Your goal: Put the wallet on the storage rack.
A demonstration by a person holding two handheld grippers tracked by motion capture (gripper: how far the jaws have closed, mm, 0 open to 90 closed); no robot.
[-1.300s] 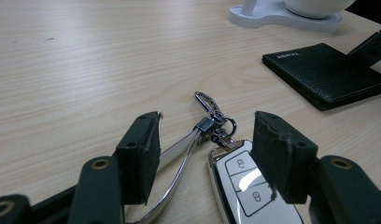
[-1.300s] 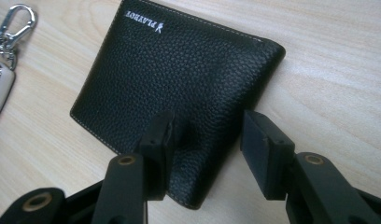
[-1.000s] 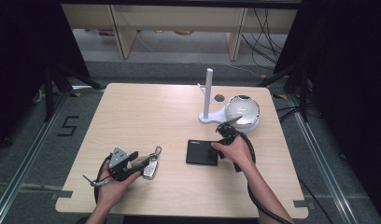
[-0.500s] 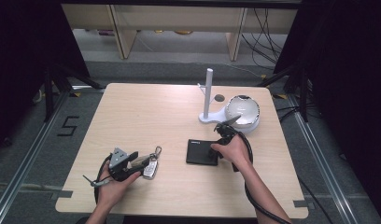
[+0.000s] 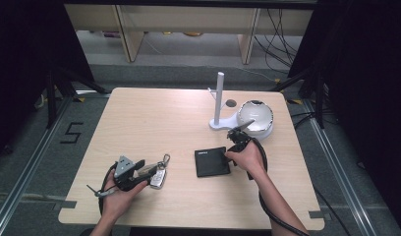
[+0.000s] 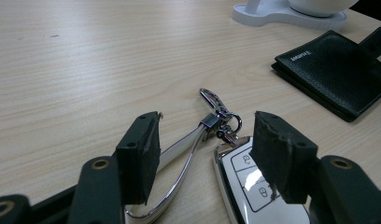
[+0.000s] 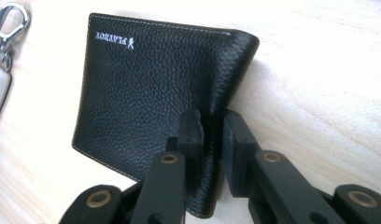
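Observation:
A black leather wallet (image 5: 212, 161) (image 7: 146, 88) lies near the table's middle right; my right gripper (image 7: 211, 140) is shut on its folded edge, tilting that edge up off the wood. In the high view the right gripper (image 5: 230, 154) sits at the wallet's right side. A white car key fob (image 6: 254, 186) with a silver strap and clasp (image 6: 215, 105) lies at the front left. My left gripper (image 6: 205, 156) (image 5: 148, 173) stands open, its jaws on either side of the fob and strap. The wallet (image 6: 335, 70) shows farther off in the left gripper view.
A white stand with an upright post (image 5: 218, 98) and a white bowl (image 5: 255, 118) sit at the back right. A small dark round mark (image 5: 231, 103) lies beside the post. The table's far and left parts are bare wood (image 5: 149, 118).
The right hand has shifted slightly forward and left at the wallet's edge. The left hand and key fob have not moved.

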